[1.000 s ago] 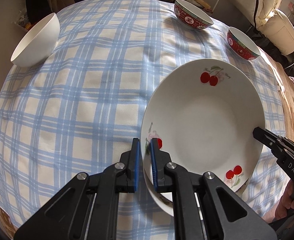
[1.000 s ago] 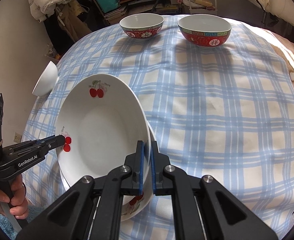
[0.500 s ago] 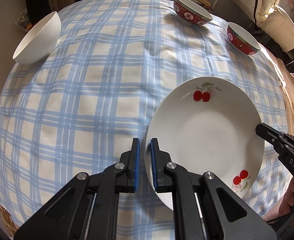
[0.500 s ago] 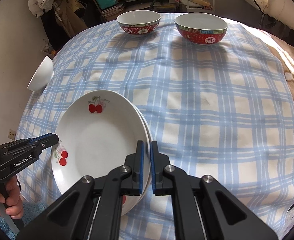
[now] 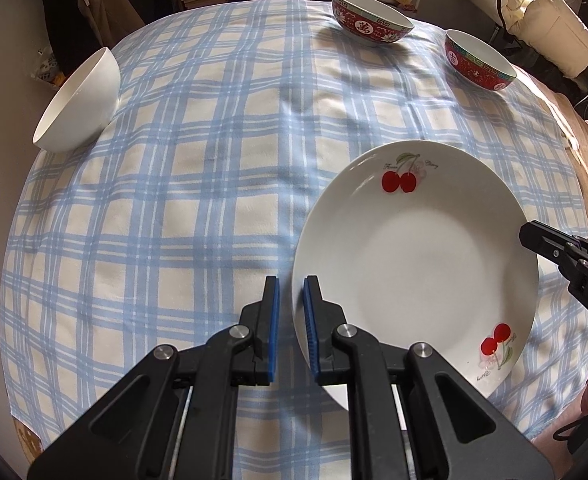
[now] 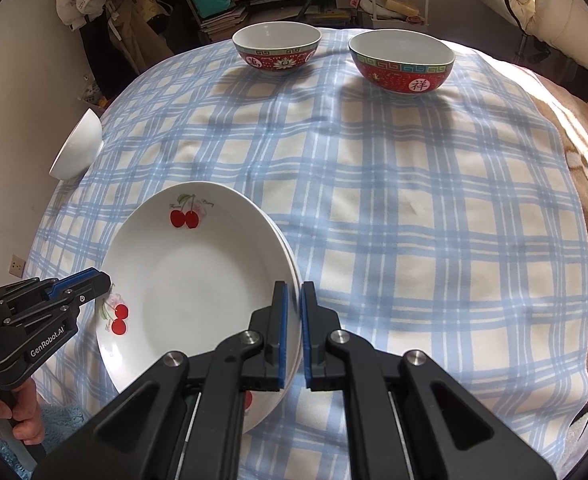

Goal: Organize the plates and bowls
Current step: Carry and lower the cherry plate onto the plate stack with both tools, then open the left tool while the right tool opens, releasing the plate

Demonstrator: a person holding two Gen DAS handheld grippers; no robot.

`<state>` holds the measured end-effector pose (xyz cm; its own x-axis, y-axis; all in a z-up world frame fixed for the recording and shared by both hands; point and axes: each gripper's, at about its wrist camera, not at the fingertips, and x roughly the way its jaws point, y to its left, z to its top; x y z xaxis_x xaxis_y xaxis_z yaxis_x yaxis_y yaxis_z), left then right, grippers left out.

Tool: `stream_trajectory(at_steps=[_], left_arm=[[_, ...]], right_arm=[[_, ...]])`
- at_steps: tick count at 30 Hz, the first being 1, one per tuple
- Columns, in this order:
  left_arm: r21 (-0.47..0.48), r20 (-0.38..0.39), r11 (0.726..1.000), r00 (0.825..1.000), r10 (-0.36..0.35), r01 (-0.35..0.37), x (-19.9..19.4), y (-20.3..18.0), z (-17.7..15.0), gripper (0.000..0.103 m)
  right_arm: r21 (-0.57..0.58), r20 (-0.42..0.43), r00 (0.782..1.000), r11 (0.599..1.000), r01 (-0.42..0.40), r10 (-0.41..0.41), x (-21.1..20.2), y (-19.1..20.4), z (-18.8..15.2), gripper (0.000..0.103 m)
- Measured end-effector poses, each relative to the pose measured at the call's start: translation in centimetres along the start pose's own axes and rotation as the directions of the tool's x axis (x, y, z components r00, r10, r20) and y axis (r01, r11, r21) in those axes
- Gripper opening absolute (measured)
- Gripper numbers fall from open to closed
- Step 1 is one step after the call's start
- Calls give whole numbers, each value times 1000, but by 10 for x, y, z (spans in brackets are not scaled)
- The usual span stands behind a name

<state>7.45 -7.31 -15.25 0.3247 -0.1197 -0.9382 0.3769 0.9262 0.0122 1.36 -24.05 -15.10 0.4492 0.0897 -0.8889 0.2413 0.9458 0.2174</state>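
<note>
In the lower right of the left wrist view, the cherry plate (image 5: 413,264) lies on the checked worktop (image 5: 182,184). The left hand-held gripper (image 5: 292,312) straddles its rim, slightly parted; the right hand-held gripper (image 6: 292,320) pinches the opposite rim.

Left gripper (image 5: 291,312): black moulded arms with triangular cut-outs, silver round screws at the pivots, blue ribbed pads (image 5: 273,320) lining the inner faces of both fingers. White "GenRobot.AI" lettering behind the fingers, on the side of the body. Right gripper (image 6: 294,320): same black build, blue pads, silver screws; white letters "DAS" behind its fingers.
</note>
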Motion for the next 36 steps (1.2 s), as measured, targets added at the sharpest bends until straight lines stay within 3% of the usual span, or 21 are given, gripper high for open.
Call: stream_trajectory(at_steps=[14,20,22,25,26,29,30,33,36], left_arm=[[-12,23,1000,999,22,-22,-17,16,9,17],[-38,46,998,998,46,-44,-18,36,29,25],[-32,49,997,996,70,-68,-17,41,36,29],[-27,66,994,992,104,-102,-19,53,45,51],[-24,79,993,990,116,-115,-21,58,47,58],[-16,101,985,980,174,-173,-26,72,55,82],[-19,112,981,975,193,-192,-29,78,58,88],[-23,150,977,965,213,-212,-37,94,65,91],[4,140,982,972,189,-191,-37,109,74,92]], right_arm=[[15,30,1000,1000,-9,9,-6,-3,9,7],[0,52,999,1000,-2,2,0,0,28,8],[-15,42,999,1000,22,-21,7,2,34,8],[-35,29,999,999,37,-36,17,7,45,10],[-46,30,999,998,39,-38,19,9,49,19],[-71,58,997,996,48,-44,20,17,60,62],[-71,72,996,996,48,-43,20,20,64,69],[-77,96,995,996,35,-28,23,29,74,77],[-105,111,994,994,31,-20,30,42,84,92]])
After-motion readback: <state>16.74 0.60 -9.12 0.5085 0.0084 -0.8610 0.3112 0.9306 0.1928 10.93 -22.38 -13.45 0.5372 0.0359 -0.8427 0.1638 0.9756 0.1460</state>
